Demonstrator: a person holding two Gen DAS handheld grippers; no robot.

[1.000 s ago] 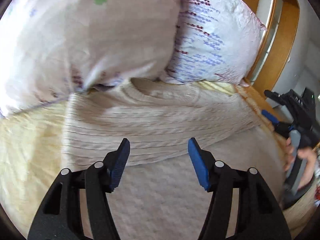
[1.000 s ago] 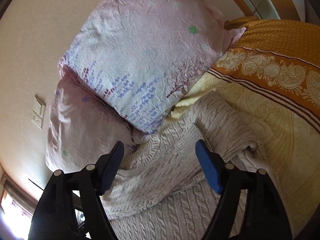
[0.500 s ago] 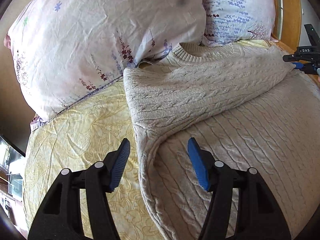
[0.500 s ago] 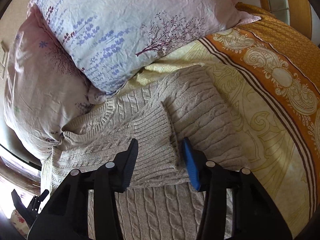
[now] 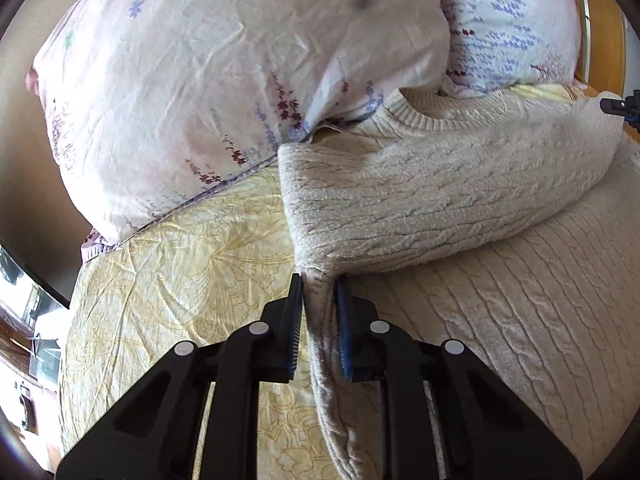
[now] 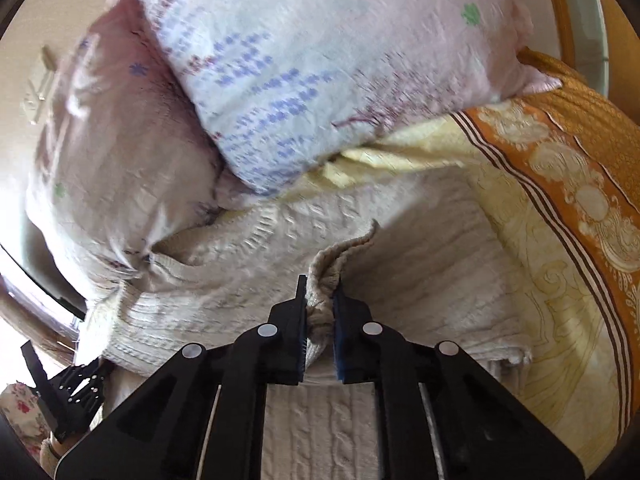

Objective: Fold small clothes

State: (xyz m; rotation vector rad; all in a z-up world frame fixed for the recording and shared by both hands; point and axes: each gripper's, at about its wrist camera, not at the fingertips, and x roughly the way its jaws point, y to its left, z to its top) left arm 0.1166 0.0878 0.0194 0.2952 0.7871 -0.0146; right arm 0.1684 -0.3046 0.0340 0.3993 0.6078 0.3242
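Your right wrist view blurred; sweater (image 6: 420, 280) collar half hidden under pillows (image 6: 320, 80). Sweater lies on yellow bedsheet (image 5: 180, 272), sleeve folded across body. Your left gripper (image 5: 319, 304): jaws closing, pads pressing sweater's side edge at fold. Your right gripper (image 6: 320, 300): clamped narrow on bunched sleeve cuff (image 6: 332, 264), lifted off body.

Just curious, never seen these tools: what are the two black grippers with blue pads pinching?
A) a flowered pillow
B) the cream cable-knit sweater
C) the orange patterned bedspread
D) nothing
B: the left gripper and the right gripper each have a fold of the cream cable-knit sweater pinched between their pads.
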